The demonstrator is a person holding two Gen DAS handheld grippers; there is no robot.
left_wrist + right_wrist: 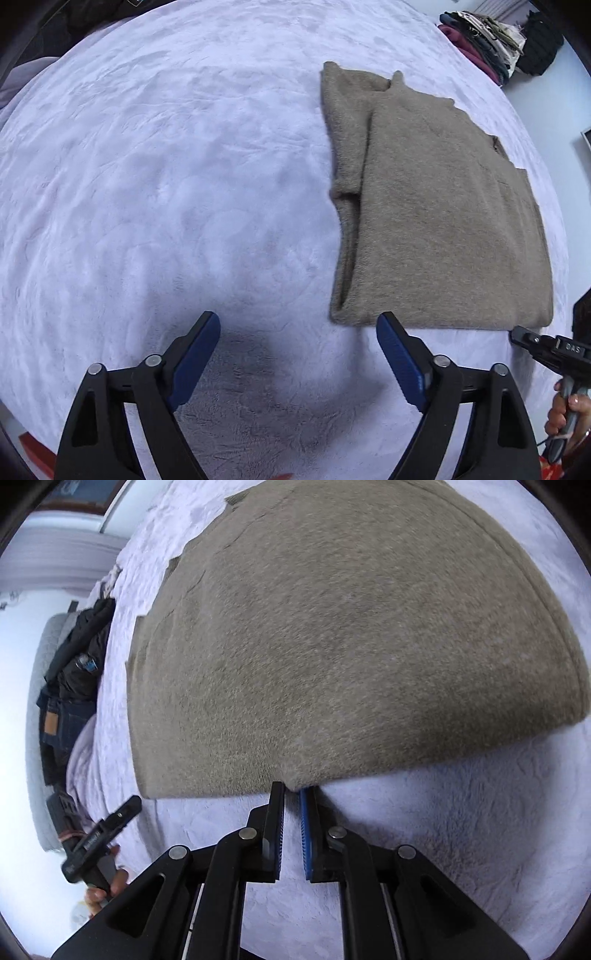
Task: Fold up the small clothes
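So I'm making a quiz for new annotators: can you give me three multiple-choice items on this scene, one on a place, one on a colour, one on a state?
1. Where does the sweater lie?
A. on the pale fleece blanket
B. on bare floor
C. in a basket

2. What colour is the sweater?
A. red
B. taupe brown
C. navy

3. How is the left gripper?
A. shut on the sweater
B. shut, holding nothing
C. open, off the sweater

Key: 1 A, fleece shows all round it; 2 B, both views show taupe; 3 C, its fingers stand wide apart over bare blanket.

left gripper (298, 325) | black arms, blue ribbed pads, silver pivot pins
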